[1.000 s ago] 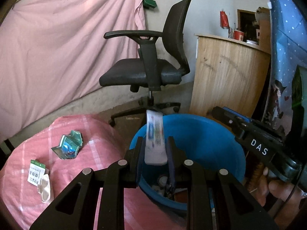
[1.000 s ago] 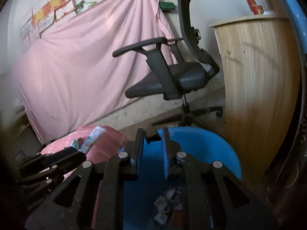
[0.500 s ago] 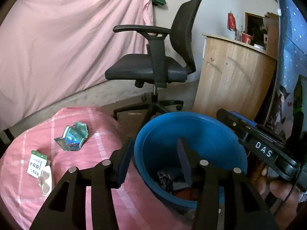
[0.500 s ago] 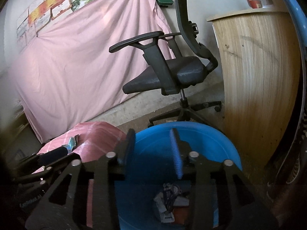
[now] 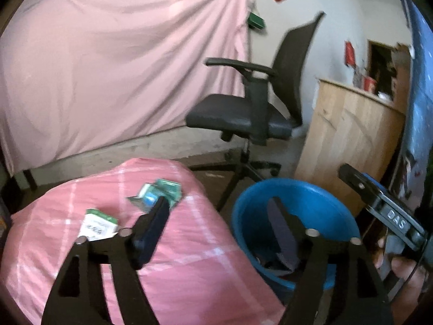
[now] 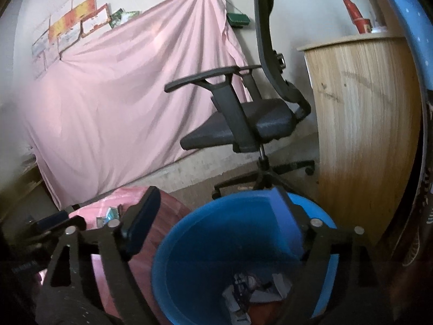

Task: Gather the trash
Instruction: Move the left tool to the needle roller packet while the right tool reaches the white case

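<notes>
- Our left claw point(image 5: 217, 207) is spread wide and grips nothing; one finger hangs over the pink checked cloth point(image 5: 189, 260), the other over the blue bucket point(image 5: 311, 197).
- Our right claw point(image 6: 213, 199) is also spread wide and empty, and it hovers right above the same blue bucket point(image 6: 205, 246), with its right finger over the rim.
- In the right wrist view, we see trash in the bottom of the bucket: a heap of crumpled white and dark scraps point(image 6: 251, 289), too jumbled for us to name piece by piece.
- Two pieces of trash lie on the pink cloth, well apart from the bucket. A crumpled green and silver wrapper point(image 5: 158, 195) sits just beyond the tip of our left claw's left finger.
- A flat white and green packet point(image 5: 98, 224) lies nearer to us and further left, just beside that finger's base.
- The left wrist view is blurred, so we cannot read the print on either piece.
- The bucket stands on the floor, just beside the edge of the pink cloth.
- Behind it stand a black office chair point(image 5: 251, 113) and a curved wooden counter point(image 5: 349, 135).
- A pink sheet point(image 6: 121, 94) hangs across the wall at the back.
- At the far right of the left wrist view, we see our right hand point(image 5: 406, 273) holding its tool, which is marked DAS.
</notes>
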Demonstrator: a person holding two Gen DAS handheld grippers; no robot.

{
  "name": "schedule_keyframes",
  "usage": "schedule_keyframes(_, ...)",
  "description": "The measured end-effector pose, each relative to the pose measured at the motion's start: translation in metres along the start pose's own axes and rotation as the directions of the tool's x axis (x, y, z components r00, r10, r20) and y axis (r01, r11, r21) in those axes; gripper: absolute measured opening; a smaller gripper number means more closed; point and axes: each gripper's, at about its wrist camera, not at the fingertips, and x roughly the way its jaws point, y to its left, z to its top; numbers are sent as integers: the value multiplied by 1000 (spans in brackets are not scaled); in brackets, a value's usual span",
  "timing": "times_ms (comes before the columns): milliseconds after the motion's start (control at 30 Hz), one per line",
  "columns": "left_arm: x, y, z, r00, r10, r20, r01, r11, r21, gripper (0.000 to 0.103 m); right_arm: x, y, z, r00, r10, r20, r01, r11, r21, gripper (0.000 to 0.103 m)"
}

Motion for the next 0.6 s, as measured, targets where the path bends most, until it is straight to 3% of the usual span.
schedule_keyframes(200,-26,33,2,995,62,73,-55,994,-95,83,-13,27,3,996,36,77,-31,998,-63,103)
schedule_keyframes(267,-32,41,3,992,86,91,-75,990,-119,100,-17,37,3,994,50,97,-41,995,-93,103)
schedule_keyframes(333,-45,52,1,981,127,145,-103,982,-158,100,-19,48,3,991,63,115,-49,991,-121,103)
schedule_keyframes(600,-76,83,-6,952,217,217,-172,963,-208,100,-32,95,-2,973,133,190,-87,969,-233,103)
